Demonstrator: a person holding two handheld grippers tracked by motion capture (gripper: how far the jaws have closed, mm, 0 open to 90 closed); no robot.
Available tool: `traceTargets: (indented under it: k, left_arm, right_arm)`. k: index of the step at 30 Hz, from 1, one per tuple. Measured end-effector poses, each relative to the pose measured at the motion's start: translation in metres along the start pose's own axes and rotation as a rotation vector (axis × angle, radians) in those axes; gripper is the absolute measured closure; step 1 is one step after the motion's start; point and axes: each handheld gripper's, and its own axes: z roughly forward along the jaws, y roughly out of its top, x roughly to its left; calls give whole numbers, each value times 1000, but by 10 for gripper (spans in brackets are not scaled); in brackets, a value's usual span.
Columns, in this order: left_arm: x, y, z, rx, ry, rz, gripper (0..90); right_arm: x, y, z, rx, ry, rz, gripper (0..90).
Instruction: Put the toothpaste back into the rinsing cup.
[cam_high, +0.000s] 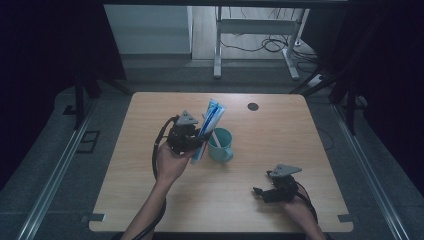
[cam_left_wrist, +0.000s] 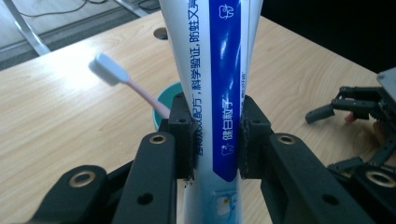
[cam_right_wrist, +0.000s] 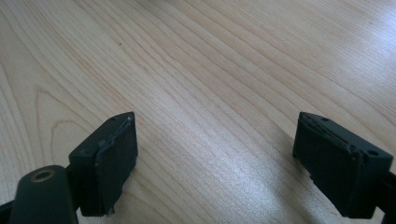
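A white and blue toothpaste tube (cam_high: 209, 126) (cam_left_wrist: 219, 93) stands nearly upright in my left gripper (cam_high: 192, 144) (cam_left_wrist: 216, 135), which is shut on its lower half, just left of a teal cup (cam_high: 221, 144) (cam_left_wrist: 164, 105). A pink toothbrush (cam_left_wrist: 126, 83) with a white head leans out of that cup. My right gripper (cam_high: 259, 192) (cam_right_wrist: 215, 163) rests low over the bare wooden table (cam_high: 280, 145) near its front right, jaws wide apart with nothing between them. In the left gripper view the right gripper (cam_left_wrist: 322, 113) shows at the far right.
A dark round cable hole (cam_high: 253, 106) (cam_left_wrist: 160, 33) sits in the table near its far edge. Beyond the table stand a white desk frame (cam_high: 255, 35) and floor cables. Metal rails run along the floor on both sides.
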Motion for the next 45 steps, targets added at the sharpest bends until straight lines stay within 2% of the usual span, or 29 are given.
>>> traceTargets:
  k: [17,26,31,38,45]
  left_arm:
    - [-2,28,11,-91,17,-6,718]
    - [-2,40,21,-143,36,-10,718]
    - [-2,45,29,-170,29,-18,718]
    - [-3,46,43,-180,36,-7,718]
    - [-2,37,55,-202,30,-15,718]
  right_arm:
    - [0,0,0,1,0,-1,138]
    - [0,0,0,1,0,-1,138]
    - [0,0,0,1,0,-1,138]
    - [0,0,0,0,1,-2,138]
    - [0,0,0,0,1,-2,138]
